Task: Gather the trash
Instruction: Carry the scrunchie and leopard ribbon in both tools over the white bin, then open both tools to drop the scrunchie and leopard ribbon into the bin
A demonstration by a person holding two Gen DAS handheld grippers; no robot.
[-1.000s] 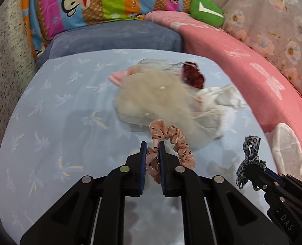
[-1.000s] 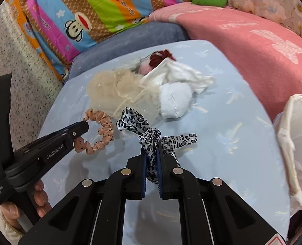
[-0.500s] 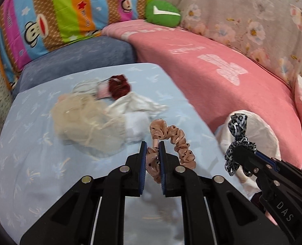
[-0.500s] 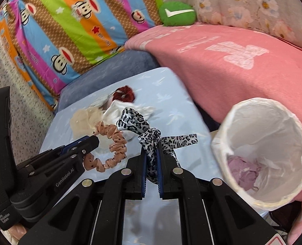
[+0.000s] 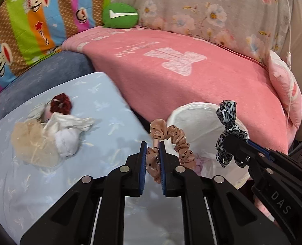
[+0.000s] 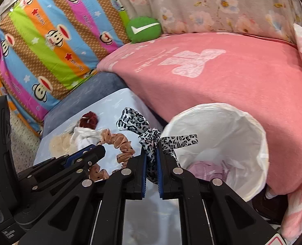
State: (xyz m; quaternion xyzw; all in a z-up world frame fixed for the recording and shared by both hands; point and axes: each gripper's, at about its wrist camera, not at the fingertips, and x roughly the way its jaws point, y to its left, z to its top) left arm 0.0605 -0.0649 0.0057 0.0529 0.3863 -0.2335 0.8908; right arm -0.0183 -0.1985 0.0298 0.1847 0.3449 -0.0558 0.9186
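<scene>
Carrying step: left tongs (image 5: 152,161) pinch the tan dotted fabric scrunchie (image 5: 171,140), right tongs (image 6: 151,168) pinch the leopard-print ribbon scrunchie (image 6: 147,136); next, release both over the white-lined bin (image 6: 259,143).

"DAS" in grey on the right claw (image 5: 227,143) body, left wrist view. White check mark on green cushion (image 6: 143,29). Script wording on pink blanket (image 5: 191,77) appears upside down, not legible. Small print on striped monkey pillow (image 6: 49,40) too small to read.
</scene>
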